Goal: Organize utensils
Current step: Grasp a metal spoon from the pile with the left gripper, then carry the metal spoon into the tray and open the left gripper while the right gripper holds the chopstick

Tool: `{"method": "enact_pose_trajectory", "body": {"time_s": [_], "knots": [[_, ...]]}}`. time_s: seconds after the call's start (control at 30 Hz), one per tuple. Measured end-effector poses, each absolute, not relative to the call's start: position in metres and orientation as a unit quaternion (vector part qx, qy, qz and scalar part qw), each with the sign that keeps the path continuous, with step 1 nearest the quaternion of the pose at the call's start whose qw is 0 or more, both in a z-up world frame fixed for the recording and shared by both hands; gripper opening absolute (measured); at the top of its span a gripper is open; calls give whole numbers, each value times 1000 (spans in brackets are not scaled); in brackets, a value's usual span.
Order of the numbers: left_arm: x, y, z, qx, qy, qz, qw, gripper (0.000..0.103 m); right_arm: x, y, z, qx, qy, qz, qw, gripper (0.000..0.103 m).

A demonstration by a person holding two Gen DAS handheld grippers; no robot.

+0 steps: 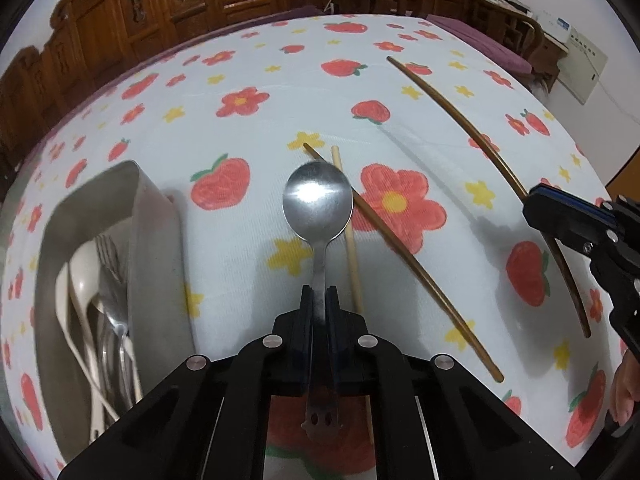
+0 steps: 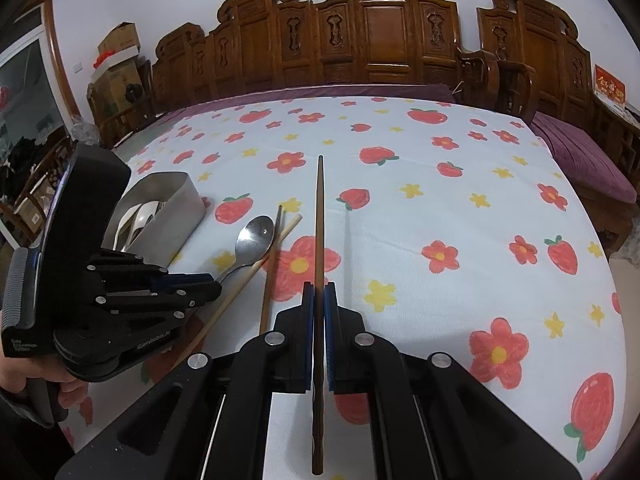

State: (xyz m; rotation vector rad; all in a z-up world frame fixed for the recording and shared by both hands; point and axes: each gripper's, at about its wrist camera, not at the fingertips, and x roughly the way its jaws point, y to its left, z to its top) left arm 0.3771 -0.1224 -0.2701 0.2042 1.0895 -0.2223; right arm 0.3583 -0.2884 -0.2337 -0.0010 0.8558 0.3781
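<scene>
My left gripper point(image 1: 319, 294) is shut on the thin handle of a steel spoon point(image 1: 318, 200), whose bowl lies over a pale wooden chopstick point(image 1: 352, 248) and beside a dark brown chopstick point(image 1: 404, 252) on the cloth. My right gripper point(image 2: 319, 292) is shut on another dark chopstick point(image 2: 319, 220) that points away over the table. The right wrist view shows the left gripper point(image 2: 218, 286) at the left, holding the spoon point(image 2: 254, 240). In the left wrist view the right gripper point(image 1: 530, 200) grips its chopstick point(image 1: 460, 120) at the right.
A steel rectangular container point(image 1: 156, 232) at the left holds white spoons and metal forks; it appears as the container point(image 2: 184, 204) in the right view too. A fruit-and-flower tablecloth point(image 2: 440, 200) covers the table. Carved wooden chairs point(image 2: 380, 40) line the far edge.
</scene>
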Motion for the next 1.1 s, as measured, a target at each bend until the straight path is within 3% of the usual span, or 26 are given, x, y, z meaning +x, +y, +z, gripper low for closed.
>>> {"method": "enact_pose_trajectory", "body": {"time_s": [1.1], "knots": [[329,-53,-181,64,445,-93,888,5,312,-235,-197,-28,374,247,894,6]]}}
